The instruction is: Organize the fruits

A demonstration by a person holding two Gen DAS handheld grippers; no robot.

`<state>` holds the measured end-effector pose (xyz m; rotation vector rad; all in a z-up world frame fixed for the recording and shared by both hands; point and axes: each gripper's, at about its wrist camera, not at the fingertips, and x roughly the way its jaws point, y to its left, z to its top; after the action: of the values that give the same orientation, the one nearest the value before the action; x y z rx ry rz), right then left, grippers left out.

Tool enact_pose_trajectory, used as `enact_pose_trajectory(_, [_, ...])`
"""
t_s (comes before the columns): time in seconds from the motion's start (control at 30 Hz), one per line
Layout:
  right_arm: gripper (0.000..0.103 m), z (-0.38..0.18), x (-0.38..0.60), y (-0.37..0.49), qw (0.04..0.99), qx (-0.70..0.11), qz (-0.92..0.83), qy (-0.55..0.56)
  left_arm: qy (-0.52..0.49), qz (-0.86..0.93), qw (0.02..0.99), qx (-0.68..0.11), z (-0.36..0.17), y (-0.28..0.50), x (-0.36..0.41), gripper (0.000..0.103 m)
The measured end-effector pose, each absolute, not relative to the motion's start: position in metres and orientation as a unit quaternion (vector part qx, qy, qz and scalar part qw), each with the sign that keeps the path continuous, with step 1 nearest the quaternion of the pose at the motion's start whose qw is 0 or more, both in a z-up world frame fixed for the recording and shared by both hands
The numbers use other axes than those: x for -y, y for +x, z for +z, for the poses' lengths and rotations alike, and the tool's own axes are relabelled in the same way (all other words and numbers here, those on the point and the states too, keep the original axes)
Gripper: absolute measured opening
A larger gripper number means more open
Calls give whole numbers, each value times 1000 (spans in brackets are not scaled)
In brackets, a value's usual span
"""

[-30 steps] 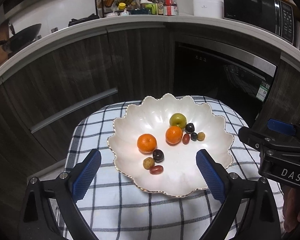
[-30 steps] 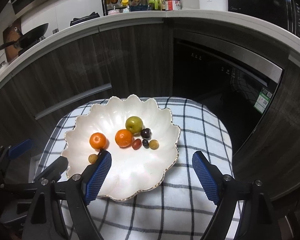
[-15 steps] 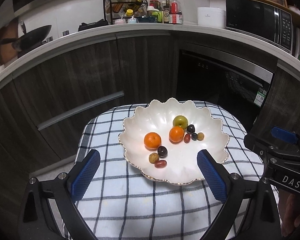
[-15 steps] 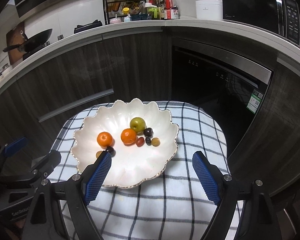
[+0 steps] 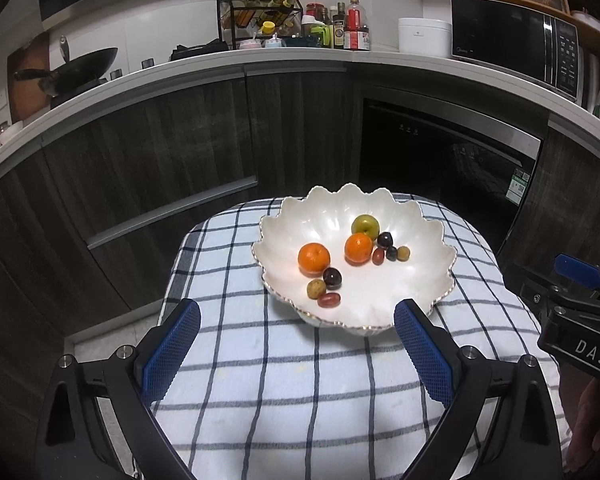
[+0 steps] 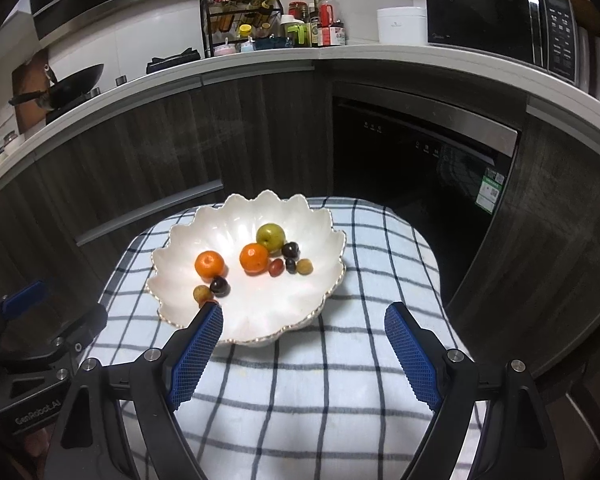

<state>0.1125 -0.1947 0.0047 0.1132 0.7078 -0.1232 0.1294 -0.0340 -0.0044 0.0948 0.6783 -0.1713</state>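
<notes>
Bowl on cloth-covered table, toward its far side. In bowl: one cluster of five fruits at rear right; one cluster of four fruits at front left, apart from the first. Counter behind, bearing wok at left, bottle rack at centre, microwave at right.

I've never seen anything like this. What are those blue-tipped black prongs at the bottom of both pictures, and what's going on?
There is no robot here: a person holds a two-finger gripper in each hand, and each carries a wide-angle camera looking along its fingers. One picture comes from the left gripper, the other from the right gripper. Both are open and hold nothing. On the checked cloth sits a white scalloped dish with two oranges, a green fruit and several small dark, red and yellowish fruits. Behind stand kitchen cabinets and a microwave.
</notes>
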Motion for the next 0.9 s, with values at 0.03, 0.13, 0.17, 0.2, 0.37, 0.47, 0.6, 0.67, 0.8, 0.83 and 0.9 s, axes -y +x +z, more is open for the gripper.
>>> enact_pose_trajectory(0.03, [84, 3, 195, 110, 934, -346, -61, 57, 46, -83, 938, -333, -6, 127, 33, 99])
enact_pose_trajectory(0.13, [84, -1, 194, 101, 935, -343, -63, 58, 48, -79, 939, -331, -11, 118, 32, 99])
enact_pose_trajectory(0.17, [84, -2, 194, 98, 936, -342, -63, 58, 48, -79, 939, -331, -13, 115, 31, 99])
enact_pose_trajectory(0.2, [84, -3, 194, 95, 936, -341, -64, 57, 49, -78, 939, -332, -14, 113, 31, 99])
enact_pose_trajectory(0.37, [84, -10, 189, 80, 939, -333, -67, 49, 54, -72, 939, -331, -23, 99, 28, 99])
enact_pose_trajectory(0.47, [84, -14, 188, 70, 941, -327, -71, 50, 55, -66, 943, -323, -26, 87, 26, 99])
enact_pose_trajectory(0.6, [84, -19, 190, 61, 941, -326, -75, 53, 53, -62, 946, -315, -27, 78, 22, 99])
enact_pose_trajectory(0.67, [84, -21, 191, 58, 940, -328, -77, 55, 52, -57, 947, -311, -27, 75, 20, 99])
enact_pose_trajectory(0.8, [84, -19, 192, 48, 942, -320, -85, 51, 54, -52, 951, -300, -22, 66, 17, 99])
enact_pose_trajectory(0.83, [84, -17, 191, 45, 943, -317, -86, 51, 55, -52, 952, -297, -20, 63, 17, 99])
enact_pose_trajectory(0.9, [84, -13, 190, 39, 946, -308, -86, 48, 55, -50, 954, -289, -16, 58, 16, 99])
